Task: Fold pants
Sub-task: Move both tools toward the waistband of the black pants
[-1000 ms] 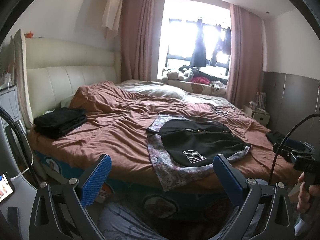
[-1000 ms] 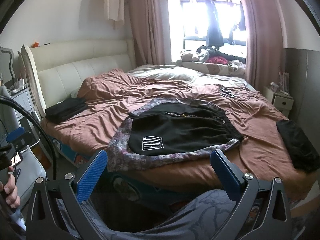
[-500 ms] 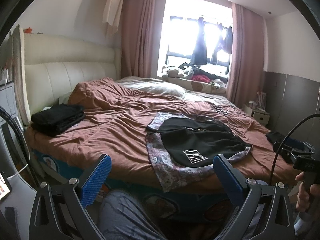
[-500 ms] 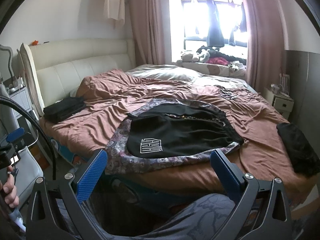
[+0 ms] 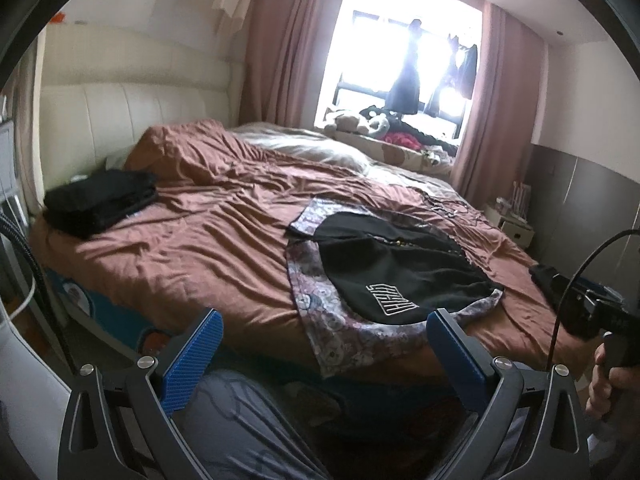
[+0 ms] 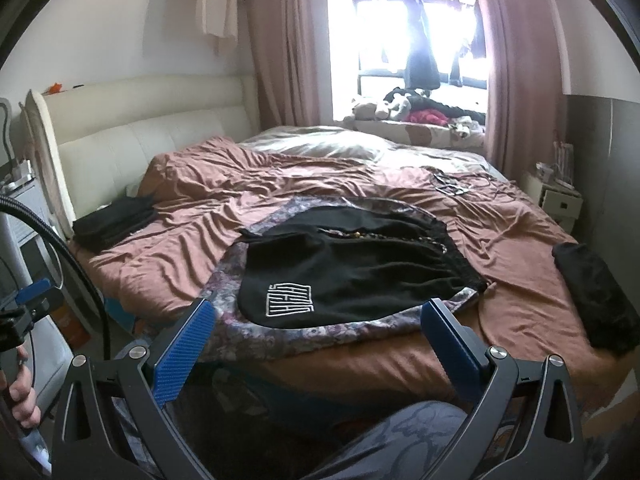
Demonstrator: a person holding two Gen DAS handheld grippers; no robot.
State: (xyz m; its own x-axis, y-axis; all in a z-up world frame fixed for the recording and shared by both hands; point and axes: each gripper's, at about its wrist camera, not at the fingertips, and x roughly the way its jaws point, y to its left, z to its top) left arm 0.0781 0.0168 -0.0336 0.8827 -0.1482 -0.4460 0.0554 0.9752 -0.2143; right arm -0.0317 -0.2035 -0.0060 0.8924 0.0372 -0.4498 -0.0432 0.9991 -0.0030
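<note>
Black pants (image 5: 400, 268) with a white square logo lie flat on a floral patterned cloth (image 5: 320, 312) near the front edge of the bed; they also show in the right wrist view (image 6: 352, 272) on the same cloth (image 6: 280, 336). My left gripper (image 5: 324, 348) is open and empty, short of the bed edge, left of the pants. My right gripper (image 6: 320, 340) is open and empty, just in front of the pants' logo end.
The bed has a rumpled brown sheet (image 5: 208, 240). A folded black stack (image 5: 100, 200) lies near the cream headboard (image 6: 140, 136). Another black garment (image 6: 592, 296) lies on the right of the bed. A nightstand (image 6: 560, 200) stands at the right. My knees are below the grippers.
Both grippers have moved closer to the bed and the pants. The left view has swung a little to the right. Both stay open.
</note>
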